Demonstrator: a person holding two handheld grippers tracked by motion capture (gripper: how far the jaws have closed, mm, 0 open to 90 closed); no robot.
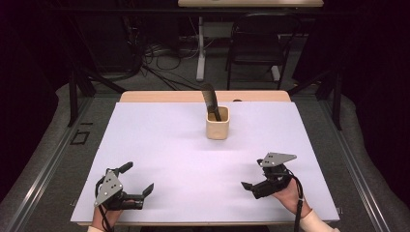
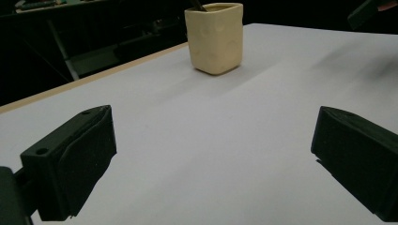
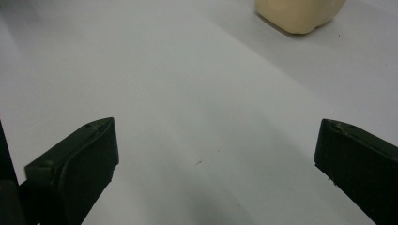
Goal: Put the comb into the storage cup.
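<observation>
A cream square cup [image 1: 217,123] stands at the middle back of the white table top [image 1: 159,145], with a dark flat tool [image 1: 209,98] leaning out of it. My left gripper [image 1: 138,179] rests near the front left edge, open and empty. My right gripper [image 1: 253,174] rests near the front right, also open with nothing between its jaws. In the left gripper view the cup [image 2: 216,37] stands ahead beyond my open left gripper [image 2: 213,122]. In the right gripper view the cup's base [image 3: 298,14] shows at the top, far from my open right gripper [image 3: 218,126].
A bare wooden strip [image 1: 159,96] runs along the table's far edge. Beyond it stand a black chair [image 1: 258,43] and a white table leg [image 1: 200,48] among floor cables. The other gripper's tip [image 2: 371,11] shows at the left gripper view's top right.
</observation>
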